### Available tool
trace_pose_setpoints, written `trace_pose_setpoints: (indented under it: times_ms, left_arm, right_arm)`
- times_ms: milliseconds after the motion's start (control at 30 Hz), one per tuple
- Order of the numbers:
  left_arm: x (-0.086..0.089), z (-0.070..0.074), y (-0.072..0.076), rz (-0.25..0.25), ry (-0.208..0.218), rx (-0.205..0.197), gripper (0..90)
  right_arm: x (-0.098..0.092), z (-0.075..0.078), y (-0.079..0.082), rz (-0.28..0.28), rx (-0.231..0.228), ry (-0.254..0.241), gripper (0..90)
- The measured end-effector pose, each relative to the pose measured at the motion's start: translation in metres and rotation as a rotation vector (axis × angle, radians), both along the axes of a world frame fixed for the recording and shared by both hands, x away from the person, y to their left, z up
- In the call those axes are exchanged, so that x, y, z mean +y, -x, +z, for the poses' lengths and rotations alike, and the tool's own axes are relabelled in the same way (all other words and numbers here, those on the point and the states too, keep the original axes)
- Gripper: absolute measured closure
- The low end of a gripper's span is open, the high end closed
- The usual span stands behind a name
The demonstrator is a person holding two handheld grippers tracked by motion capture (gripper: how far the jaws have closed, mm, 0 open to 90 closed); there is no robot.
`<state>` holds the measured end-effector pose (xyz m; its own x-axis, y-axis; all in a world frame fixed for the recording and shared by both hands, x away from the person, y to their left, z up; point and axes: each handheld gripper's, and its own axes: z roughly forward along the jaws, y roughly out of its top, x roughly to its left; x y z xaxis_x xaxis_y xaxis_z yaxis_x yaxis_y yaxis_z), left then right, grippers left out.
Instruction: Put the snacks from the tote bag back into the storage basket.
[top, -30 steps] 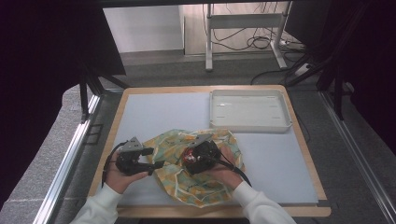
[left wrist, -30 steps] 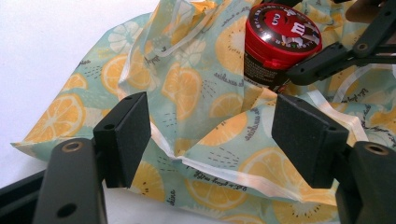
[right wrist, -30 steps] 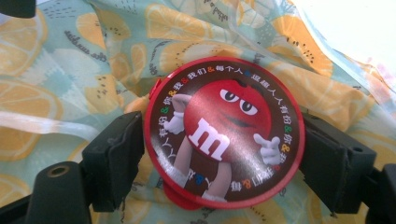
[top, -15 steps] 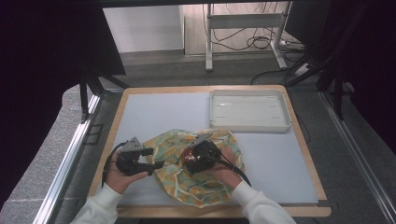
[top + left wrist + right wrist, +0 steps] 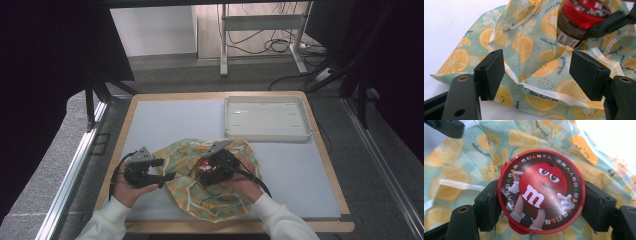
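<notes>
A cloth (image 5: 215,200) printed with orange slices lies rumpled at the table's near edge. Over its middle my right gripper (image 5: 206,166) is shut on a brown candy jar with a red lid (image 5: 541,192); its jaws have just been closing and its pads (image 5: 489,202) press both sides of the jar. My left gripper (image 5: 167,176) sits at the cloth's left edge, open. A raised fold of cloth (image 5: 529,80) lies between its pads (image 5: 491,72) without being pinched. The jar (image 5: 576,20) shows beyond that fold.
A white tray (image 5: 265,135) stands at the back right of the grey mat (image 5: 170,125). The wooden table edge (image 5: 240,227) runs close under both hands. Dark frame posts rise at the left and right sides.
</notes>
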<state>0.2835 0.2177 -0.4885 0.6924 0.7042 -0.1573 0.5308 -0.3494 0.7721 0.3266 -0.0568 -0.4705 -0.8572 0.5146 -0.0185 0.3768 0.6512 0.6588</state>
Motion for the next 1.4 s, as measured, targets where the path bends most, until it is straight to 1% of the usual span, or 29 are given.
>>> trace_pose_setpoints:
  times_ms: [67, 267, 300, 600, 633, 667, 800, 900, 1200, 1400]
  left_arm:
    - [-0.001, 0.0, 0.0, -0.002, -0.001, 0.002, 28.8]
    - [-0.003, -0.001, 0.0, -0.007, -0.002, 0.004, 28.8]
    - [-0.003, -0.001, 0.0, -0.007, -0.002, 0.004, 28.8]
    - [-0.004, -0.001, 0.0, -0.006, 0.0, 0.008, 28.8]
    - [-0.004, -0.001, 0.0, -0.006, 0.0, 0.008, 28.8]
    - [-0.005, -0.002, 0.0, -0.009, -0.004, 0.006, 28.8]
    - [-0.005, -0.002, 0.0, -0.01, -0.003, 0.01, 28.8]
    - [-0.004, -0.002, -0.001, -0.008, -0.004, 0.007, 28.8]
    - [-0.005, -0.002, -0.001, -0.01, -0.006, 0.009, 28.8]
    - [-0.004, -0.002, -0.001, -0.008, -0.005, 0.009, 28.8]
  right_arm:
    - [-0.004, 0.006, 0.001, 0.012, 0.0, -0.016, 25.4]
    - [-0.009, 0.016, 0.004, 0.029, -0.008, -0.032, 25.4]
    - [-0.009, 0.016, 0.004, 0.029, -0.008, -0.032, 25.4]
    - [-0.017, 0.033, 0.008, 0.039, -0.021, -0.079, 25.4]
    - [-0.017, 0.033, 0.008, 0.039, -0.021, -0.079, 25.4]
    - [-0.019, 0.038, 0.009, 0.041, -0.025, -0.088, 25.4]
    - [-0.022, 0.045, 0.011, 0.042, -0.028, -0.102, 25.4]
    - [-0.023, 0.048, 0.01, 0.047, -0.032, -0.111, 25.4]
    - [-0.023, 0.051, 0.008, 0.051, -0.024, -0.117, 25.4]
    - [-0.025, 0.06, 0.003, 0.047, -0.028, -0.13, 25.4]
